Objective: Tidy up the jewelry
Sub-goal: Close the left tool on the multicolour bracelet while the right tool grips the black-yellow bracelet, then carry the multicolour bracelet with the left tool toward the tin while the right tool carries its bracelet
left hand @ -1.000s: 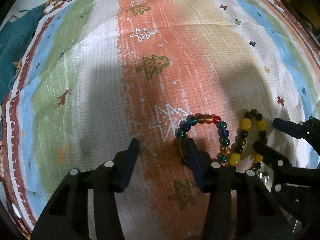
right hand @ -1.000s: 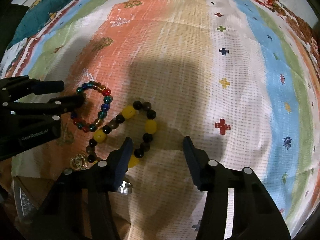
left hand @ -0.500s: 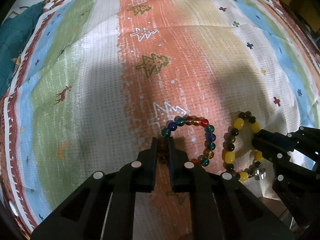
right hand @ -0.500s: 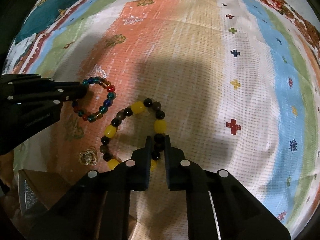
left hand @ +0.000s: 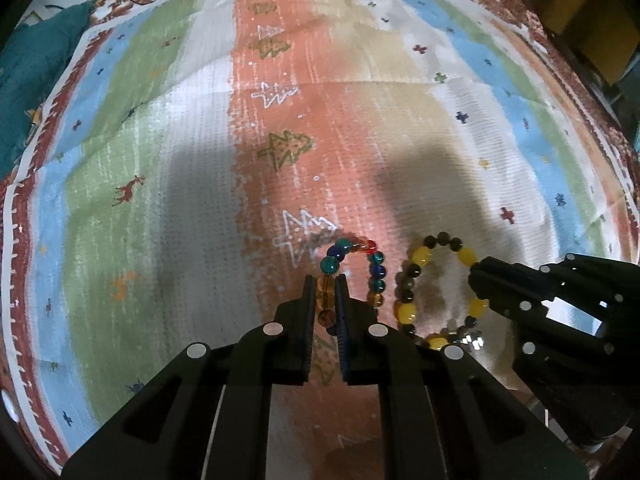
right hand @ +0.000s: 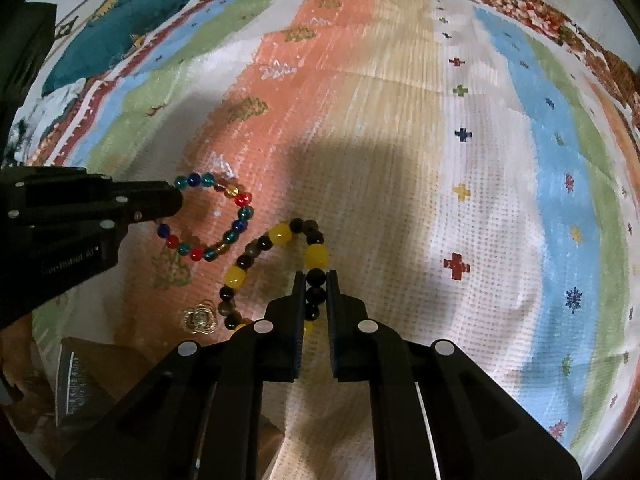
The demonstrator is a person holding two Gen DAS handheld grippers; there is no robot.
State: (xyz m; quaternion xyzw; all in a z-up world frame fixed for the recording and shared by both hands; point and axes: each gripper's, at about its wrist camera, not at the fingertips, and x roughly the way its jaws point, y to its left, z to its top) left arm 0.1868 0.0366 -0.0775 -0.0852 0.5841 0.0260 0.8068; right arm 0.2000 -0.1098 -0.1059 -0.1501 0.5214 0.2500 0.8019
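Bracelets: two beaded loops lie side by side on a striped cloth, each pinched by one tool.
Multicoloured bracelet (left hand: 352,276): glass-like beads in teal, blue, red and amber; it sits on the orange stripe, just beside a white tree motif.
Yellow-and-dark bracelet (right hand: 280,264): large yellow beads alternating with black and grey ones; it lies to the right of the multicoloured loop, near it, on the boundary between the orange stripe and the pale one.
Left tool (left hand: 325,284): jaws clenched on the near-left side of the multicoloured bracelet, amber beads showing in the narrow gap between the fingers.
Right tool (right hand: 314,280): jaws clamped on the right side of the yellow-and-dark bracelet, dark beads caught between the fingers and a yellow bead just above the tips.
Gold ornament (right hand: 199,319): a small flower-like metal piece on the cloth, just left of the lower end of the yellow-and-dark bracelet; whether it is attached cannot be told.
Cloth (right hand: 460,152): striped in orange, tan, white, blue and green, printed with trees, deer and crosses, with a red patterned border.
Teal fabric (right hand: 132,20): bunched at the far-left edge beyond the border.
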